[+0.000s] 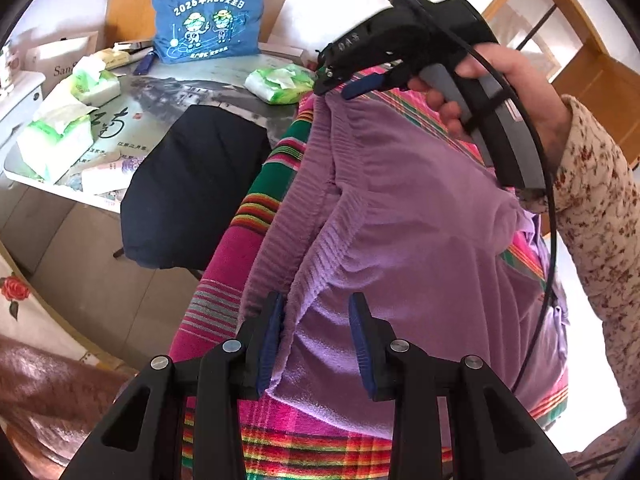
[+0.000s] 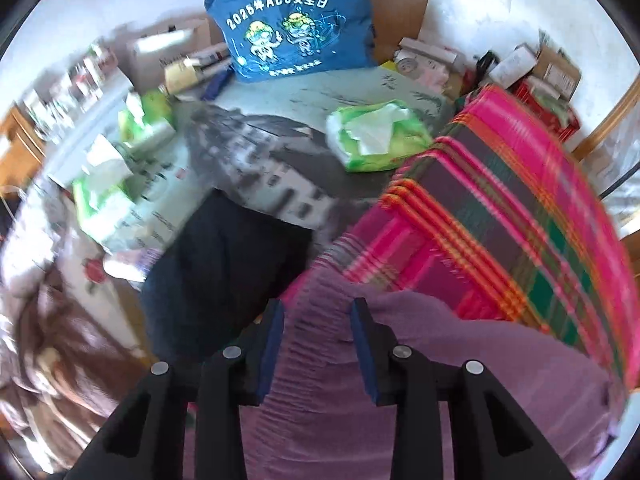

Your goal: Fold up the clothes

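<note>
Purple fleece garment lies on pink-and-green striped woven cloth, at cloth's near edge. Folded dark navy garment left of cloth, overhanging grey printed table near edge. Blue printed tote bag at table's far edge; green-white tissue pack btwn bag & cloth.

The right claw straddles the purple garment's ribbed edge over a striped cloth.

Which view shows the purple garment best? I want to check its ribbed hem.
The left wrist view: the purple garment is sharp, spread over the striped cloth, its ribbed edge clear. The right wrist view shows only a blurred part of it.
</note>
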`<state>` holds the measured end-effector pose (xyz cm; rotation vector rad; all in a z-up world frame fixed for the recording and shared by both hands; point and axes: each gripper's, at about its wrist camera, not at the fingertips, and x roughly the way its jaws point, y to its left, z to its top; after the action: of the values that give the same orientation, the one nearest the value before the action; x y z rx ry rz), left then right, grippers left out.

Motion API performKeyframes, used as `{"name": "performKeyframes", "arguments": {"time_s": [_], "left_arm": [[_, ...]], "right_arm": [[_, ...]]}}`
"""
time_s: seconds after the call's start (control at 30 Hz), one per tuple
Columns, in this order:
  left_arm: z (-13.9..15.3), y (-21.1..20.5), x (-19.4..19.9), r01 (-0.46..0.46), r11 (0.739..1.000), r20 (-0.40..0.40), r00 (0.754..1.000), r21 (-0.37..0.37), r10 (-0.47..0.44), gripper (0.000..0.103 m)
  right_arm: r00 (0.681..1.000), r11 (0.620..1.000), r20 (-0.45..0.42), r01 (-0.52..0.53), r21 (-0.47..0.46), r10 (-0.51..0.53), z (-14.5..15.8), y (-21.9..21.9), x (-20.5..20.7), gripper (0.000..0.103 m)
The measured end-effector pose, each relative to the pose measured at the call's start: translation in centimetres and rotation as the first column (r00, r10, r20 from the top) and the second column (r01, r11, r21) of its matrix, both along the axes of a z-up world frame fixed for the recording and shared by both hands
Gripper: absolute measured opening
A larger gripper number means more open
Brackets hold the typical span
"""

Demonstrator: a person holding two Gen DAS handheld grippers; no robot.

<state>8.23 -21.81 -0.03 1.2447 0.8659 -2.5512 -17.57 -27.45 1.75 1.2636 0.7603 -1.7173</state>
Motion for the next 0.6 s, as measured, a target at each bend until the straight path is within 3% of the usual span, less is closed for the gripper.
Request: {"name": "performKeyframes", "arguments": {"time_s": [0.2, 0.33, 0.6], "left_arm": [[0.0, 0.1, 0.2, 0.007, 1.0, -0.002, 1.0, 0.009, -0.007, 0.035], [0.1, 0.3, 0.1, 0.02, 1.0, 0.002, 1.0, 0.001, -0.02, 0.035], [0.1, 0.1, -0.4, 0.049, 0.999, 0.019, 0.999, -0.005, -0.049, 0.035]], "right_arm": [[0.997, 0.991, -0.082, 0.023, 0.13, -0.012, -1.0, -0.8, 0.9, 0.035], [0.995, 0.987, -0.1, 0.038, 0.155, -0.023, -1.3, -0.3, 0.5, 0.035], [0.982, 0.982, -0.182, -0.023, 0.186, 0.058, 0.1, 0.4, 0.8, 0.022]]}}
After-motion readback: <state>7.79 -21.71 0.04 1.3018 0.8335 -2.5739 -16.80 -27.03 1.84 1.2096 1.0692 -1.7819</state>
